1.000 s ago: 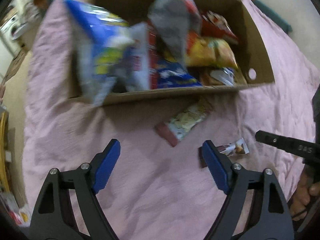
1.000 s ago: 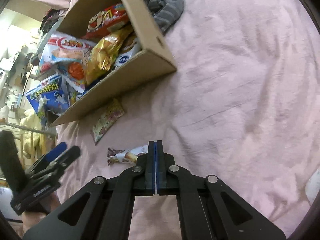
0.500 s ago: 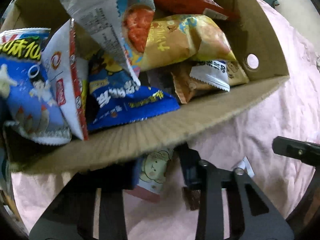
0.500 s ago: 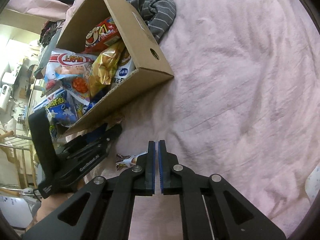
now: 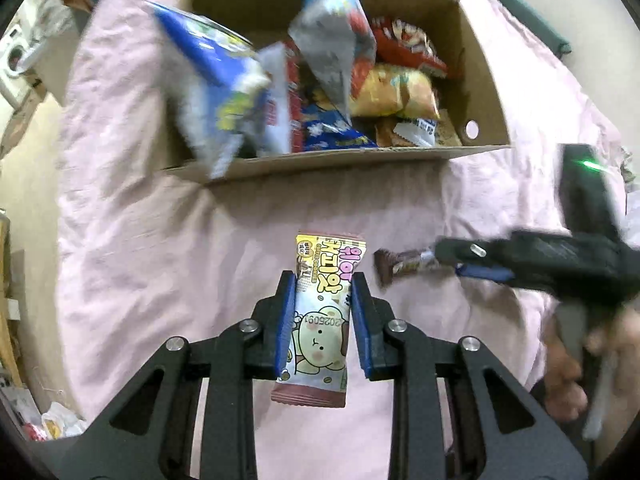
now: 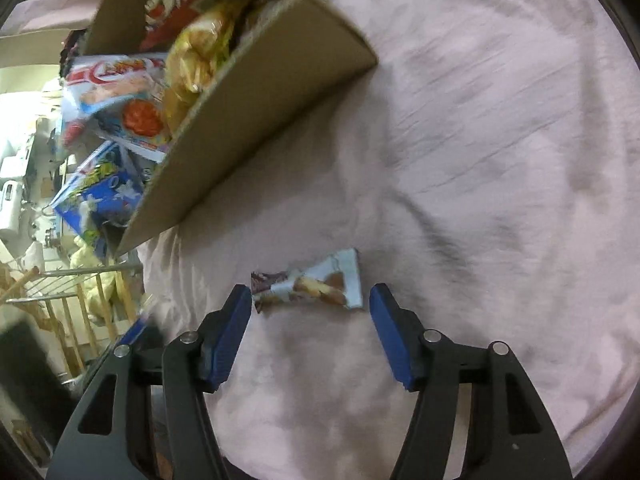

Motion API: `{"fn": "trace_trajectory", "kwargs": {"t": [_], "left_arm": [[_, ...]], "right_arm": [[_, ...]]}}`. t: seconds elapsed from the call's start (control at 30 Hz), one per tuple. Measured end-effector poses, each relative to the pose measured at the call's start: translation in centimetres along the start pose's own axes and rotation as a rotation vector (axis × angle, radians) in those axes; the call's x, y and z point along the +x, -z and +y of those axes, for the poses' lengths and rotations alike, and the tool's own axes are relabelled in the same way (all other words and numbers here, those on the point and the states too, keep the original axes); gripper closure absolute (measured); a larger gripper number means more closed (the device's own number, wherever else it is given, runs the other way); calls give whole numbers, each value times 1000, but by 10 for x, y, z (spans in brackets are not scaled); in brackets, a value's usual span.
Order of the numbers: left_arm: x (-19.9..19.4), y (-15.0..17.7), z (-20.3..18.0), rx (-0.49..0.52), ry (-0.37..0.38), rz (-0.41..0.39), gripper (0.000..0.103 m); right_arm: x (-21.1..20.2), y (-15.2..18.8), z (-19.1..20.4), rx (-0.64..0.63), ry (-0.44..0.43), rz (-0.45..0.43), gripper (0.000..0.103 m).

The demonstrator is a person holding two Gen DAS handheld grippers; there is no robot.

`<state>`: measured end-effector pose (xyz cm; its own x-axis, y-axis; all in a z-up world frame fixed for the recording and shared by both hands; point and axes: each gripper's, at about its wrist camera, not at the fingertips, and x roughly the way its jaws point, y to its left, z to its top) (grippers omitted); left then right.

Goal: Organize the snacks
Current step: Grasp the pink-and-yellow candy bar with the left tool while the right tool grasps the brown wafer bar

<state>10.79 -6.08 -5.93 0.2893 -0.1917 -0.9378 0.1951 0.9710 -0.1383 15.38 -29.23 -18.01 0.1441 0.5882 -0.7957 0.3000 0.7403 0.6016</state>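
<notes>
Pointing steeply down, left gripper (image 5: 323, 286) clamps cookie packet (image 5: 320, 320); right gripper (image 6: 310, 304) opening

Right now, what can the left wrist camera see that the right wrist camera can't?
Only the left wrist view shows the left gripper shut on the bear snack packet, plus a hand.
Only the right wrist view shows a wooden rack.
Both show the cardboard box, pink blanket, small chocolate bar and the right gripper, opening around it.
</notes>
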Motion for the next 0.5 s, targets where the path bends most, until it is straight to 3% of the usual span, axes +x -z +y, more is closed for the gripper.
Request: {"fn": "trace_trajectory", "kwargs": {"t": [0.13, 0.37, 0.5], "left_arm": [[-24, 19, 16, -46, -1, -42, 80], [-24, 28, 45, -158, 20, -64, 80], [-22, 26, 53, -197, 23, -74, 80]], "right_arm": [[24, -5, 12, -12, 46, 22, 47], [23, -2, 25, -110, 103, -31, 85], [4, 4, 29, -160, 52, -56, 90]]}}
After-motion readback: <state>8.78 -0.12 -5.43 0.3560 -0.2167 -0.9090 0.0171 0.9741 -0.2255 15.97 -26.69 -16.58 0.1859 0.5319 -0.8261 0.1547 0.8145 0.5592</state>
